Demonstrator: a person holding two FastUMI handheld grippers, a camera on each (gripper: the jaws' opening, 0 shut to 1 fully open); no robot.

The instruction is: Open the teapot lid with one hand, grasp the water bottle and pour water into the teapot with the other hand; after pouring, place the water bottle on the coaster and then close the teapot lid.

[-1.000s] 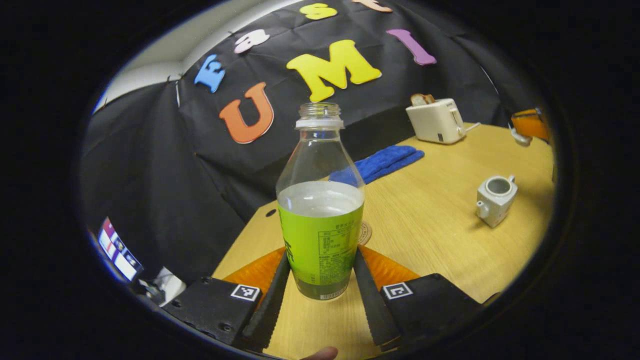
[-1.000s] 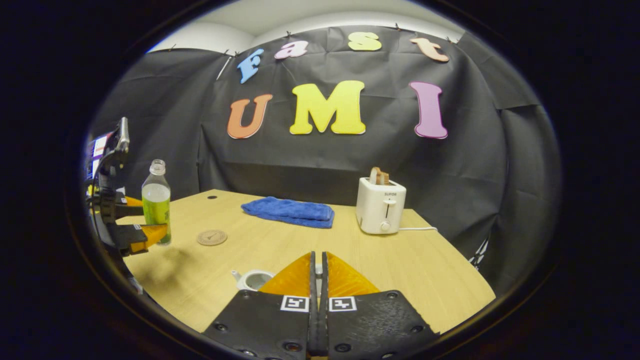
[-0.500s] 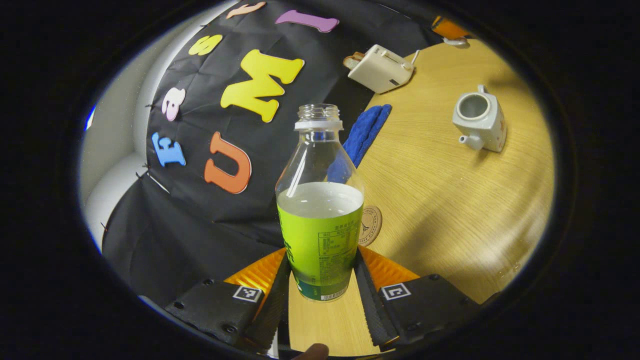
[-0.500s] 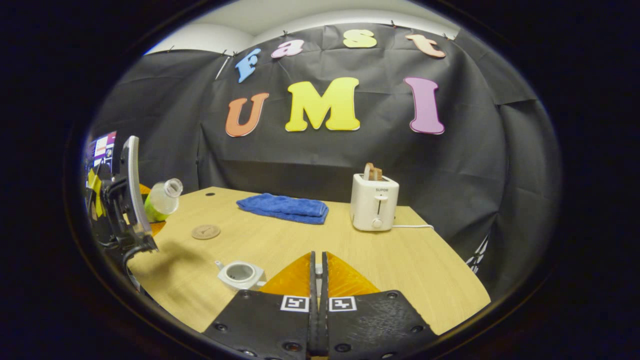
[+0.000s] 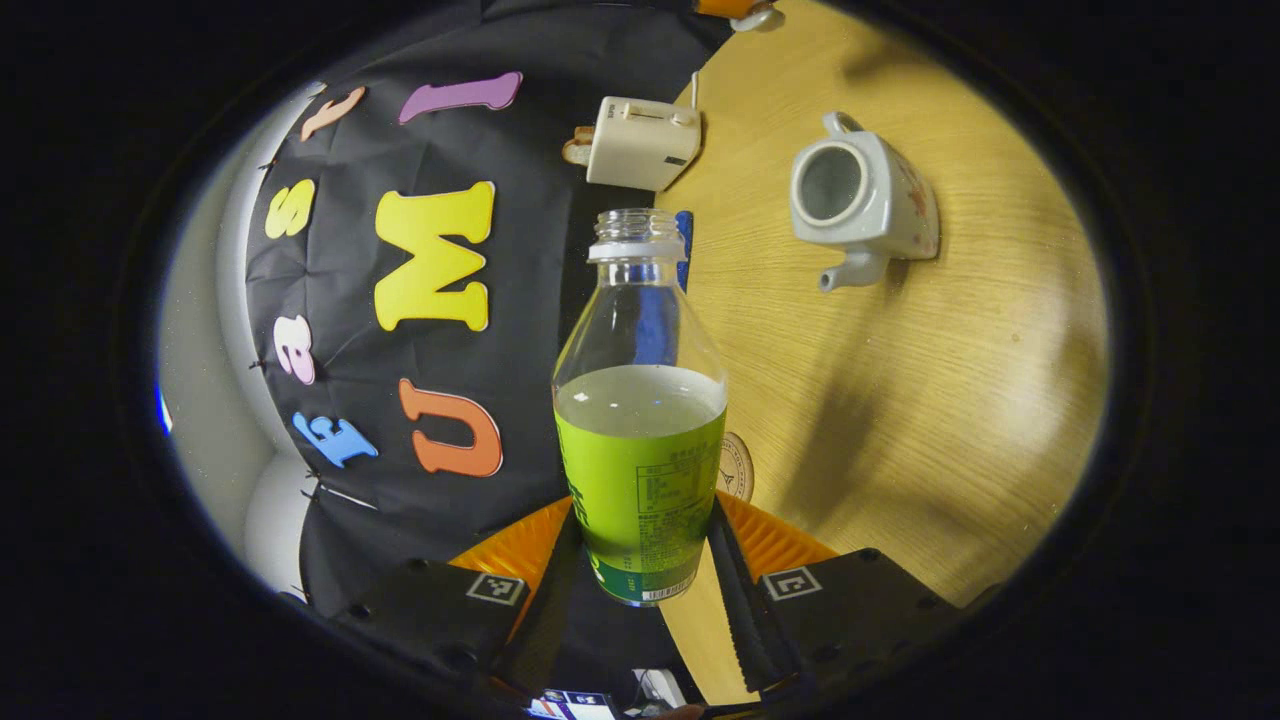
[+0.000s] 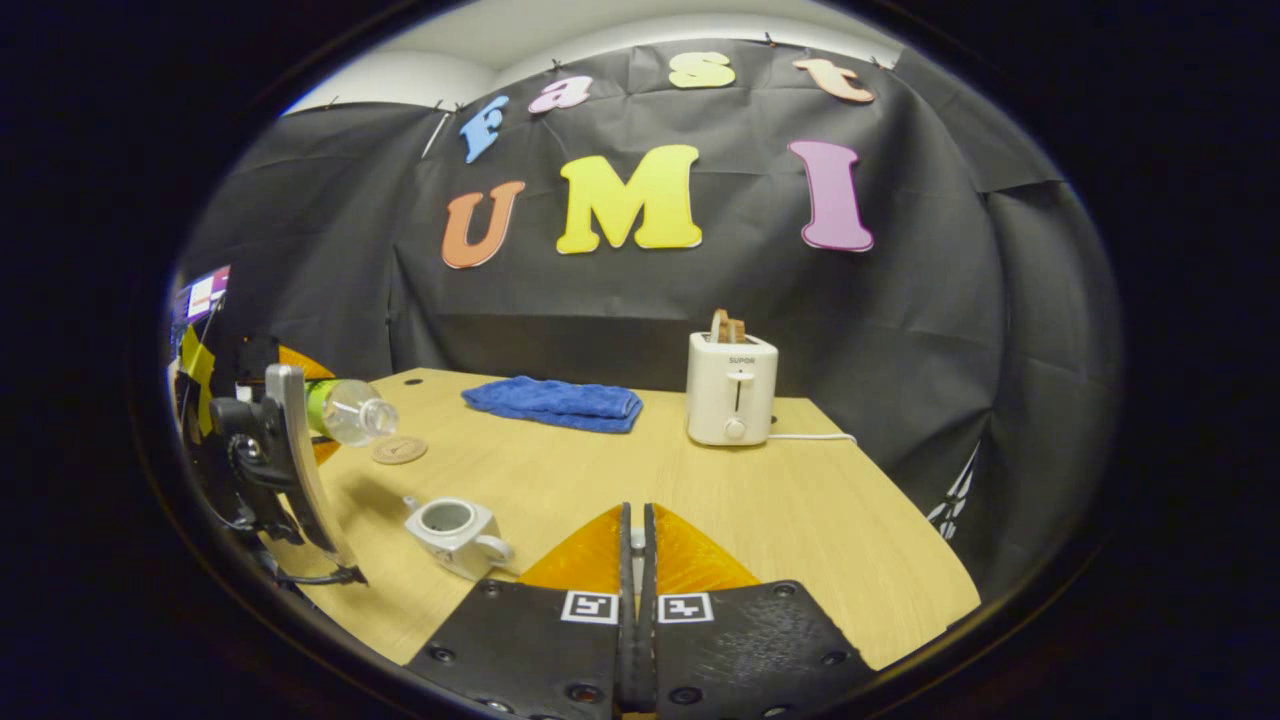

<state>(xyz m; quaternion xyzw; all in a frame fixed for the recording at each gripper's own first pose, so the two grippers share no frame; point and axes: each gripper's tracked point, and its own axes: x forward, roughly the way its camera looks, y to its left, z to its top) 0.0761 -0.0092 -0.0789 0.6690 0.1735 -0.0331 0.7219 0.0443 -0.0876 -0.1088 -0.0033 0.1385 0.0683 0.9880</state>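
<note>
Left gripper (image 5: 640, 560) clamped on bottle (image 5: 640, 440) — tipped sideways in the air, mouth toward lidless teapot (image 6: 452, 527) on surface (image 6: 800, 520). Coaster (image 6: 399, 450) beside. Right gripper (image 6: 633, 545) fingers pressed together — lid not visible.

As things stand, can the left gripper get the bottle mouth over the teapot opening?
Probably yes. The left gripper holds the water bottle tipped nearly flat, and the teapot stands lidless with bare table between them. The bottle's mouth isn't over the opening yet.
</note>
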